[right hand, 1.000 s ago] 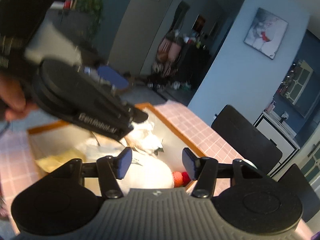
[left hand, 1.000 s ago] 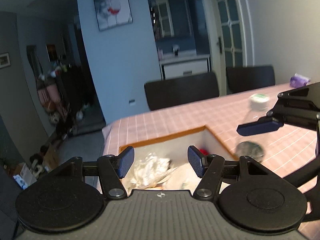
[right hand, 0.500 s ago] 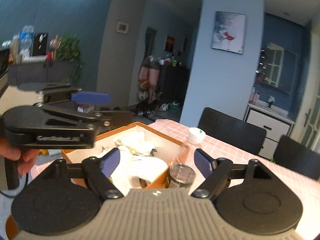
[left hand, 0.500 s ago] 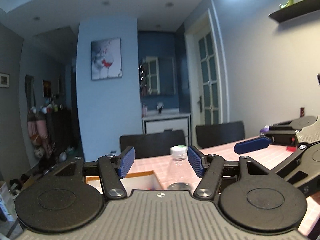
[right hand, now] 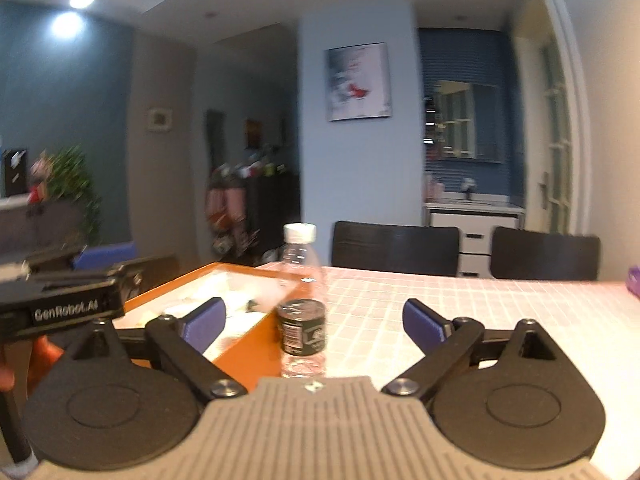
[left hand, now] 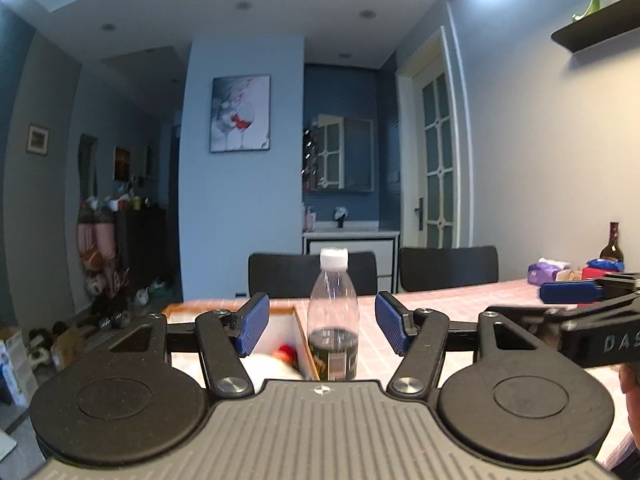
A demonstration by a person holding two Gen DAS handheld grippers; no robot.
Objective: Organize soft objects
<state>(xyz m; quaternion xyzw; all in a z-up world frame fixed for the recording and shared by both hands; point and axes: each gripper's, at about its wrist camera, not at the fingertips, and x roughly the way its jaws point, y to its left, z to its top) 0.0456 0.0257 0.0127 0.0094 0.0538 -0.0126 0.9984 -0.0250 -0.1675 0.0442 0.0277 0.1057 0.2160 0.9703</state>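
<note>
while both grippers point almost level across the pink checked tabletop (right hand: 460, 312), a clear plastic bottle (left hand: 333, 316) with a white cap and a dark label stands upright on it, touching nothing. in the left wrist view the bottle sits at twelve o'clock from the left gripper (left hand: 319, 329), framed in the gap of its jaws; the blue pads stand apart on either side and neither presses on it, so these jaws are open and hold nothing. in the right wrist view the same bottle (right hand: 303, 304) shows slightly to the eleven o'clock side of the right gripper (right hand: 315, 323), whose jaws have just been opening and now stand very wide, with the bottle lying beyond them and nothing gripped.

just beside the bottle, at its nine o'clock, is an orange-rimmed box (right hand: 260, 344) with a white inside. soft things lie in it: pale crumpled items (right hand: 240, 300), blurred, and in the left wrist view a red soft piece (left hand: 286, 351) next to a pale rounded one (left hand: 272, 364) near the box wall. what each of them is i cannot tell.

the right gripper enters the left wrist view at three o'clock, and the left gripper enters the right wrist view at nine o'clock, a hand (right hand: 8, 378) partly showing under it.

at the far edge of the tabletop stand two dark chairs (right hand: 396, 248). at two o'clock in the left wrist view a purple packet (left hand: 546, 270) and a dark bottle (left hand: 612, 246) sit well apart from the clear bottle.
</note>
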